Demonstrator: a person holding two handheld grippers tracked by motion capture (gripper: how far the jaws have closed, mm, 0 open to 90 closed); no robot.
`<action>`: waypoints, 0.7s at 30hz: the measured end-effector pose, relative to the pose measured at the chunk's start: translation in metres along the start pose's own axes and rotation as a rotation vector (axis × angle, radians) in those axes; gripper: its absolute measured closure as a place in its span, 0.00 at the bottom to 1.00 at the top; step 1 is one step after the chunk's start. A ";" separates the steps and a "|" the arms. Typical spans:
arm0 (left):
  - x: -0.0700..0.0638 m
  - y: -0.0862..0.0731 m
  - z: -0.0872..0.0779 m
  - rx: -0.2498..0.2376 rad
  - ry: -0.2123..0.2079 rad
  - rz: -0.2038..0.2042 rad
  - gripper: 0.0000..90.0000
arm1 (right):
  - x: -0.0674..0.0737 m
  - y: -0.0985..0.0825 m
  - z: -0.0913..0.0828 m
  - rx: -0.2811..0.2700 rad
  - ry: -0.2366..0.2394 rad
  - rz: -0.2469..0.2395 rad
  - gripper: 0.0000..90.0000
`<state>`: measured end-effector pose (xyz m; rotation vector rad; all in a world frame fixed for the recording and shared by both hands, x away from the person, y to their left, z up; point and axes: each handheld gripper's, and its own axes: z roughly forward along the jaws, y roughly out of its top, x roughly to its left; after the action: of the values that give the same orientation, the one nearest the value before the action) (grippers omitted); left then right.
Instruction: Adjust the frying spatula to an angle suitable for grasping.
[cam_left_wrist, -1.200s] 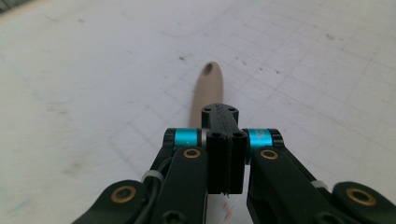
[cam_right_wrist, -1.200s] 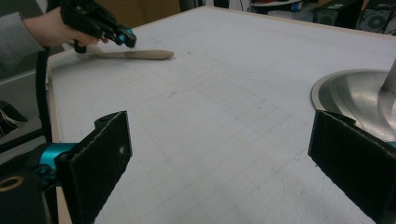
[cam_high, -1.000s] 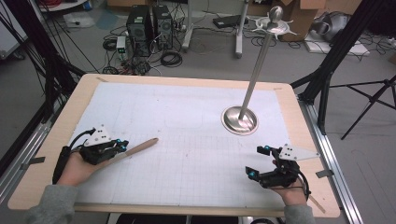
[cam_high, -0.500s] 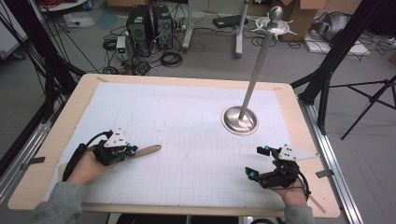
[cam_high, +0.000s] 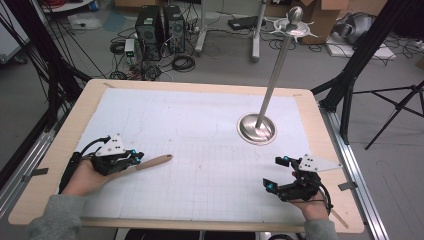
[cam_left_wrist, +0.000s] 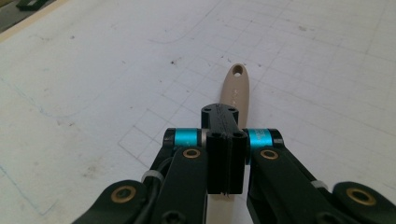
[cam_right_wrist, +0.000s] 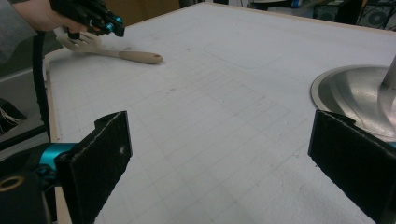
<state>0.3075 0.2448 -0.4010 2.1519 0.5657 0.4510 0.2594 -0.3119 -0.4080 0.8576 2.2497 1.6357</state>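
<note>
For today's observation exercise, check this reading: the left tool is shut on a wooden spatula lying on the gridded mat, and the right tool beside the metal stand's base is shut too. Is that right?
Not quite. The right tool is open: the right gripper view shows its two jaws wide apart with nothing between them. The rest holds: the left tool is shut on the wooden spatula over the gridded mat, and the metal stand's base stands near the right tool.

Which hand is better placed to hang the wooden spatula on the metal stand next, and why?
Left, probably. The left gripper is already shut on the wooden spatula, handle pointing toward the metal stand. The right gripper sits nearer the stand, but its jaws are open with nothing between them.
</note>
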 end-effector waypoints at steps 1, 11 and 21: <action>0.001 -0.001 -0.003 -0.007 -0.002 0.001 0.99 | 0.000 0.000 0.000 -0.002 0.002 -0.004 0.06; 0.012 -0.013 -0.029 -0.042 -0.039 -0.022 0.82 | 0.000 0.000 0.000 -0.002 0.003 -0.002 0.06; 0.016 -0.020 -0.039 -0.012 -0.118 -0.063 0.45 | -0.001 0.000 -0.001 -0.003 0.003 0.009 0.06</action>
<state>0.2969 0.2898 -0.3924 2.1272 0.5617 0.2897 0.2599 -0.3131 -0.4074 0.8659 2.2478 1.6447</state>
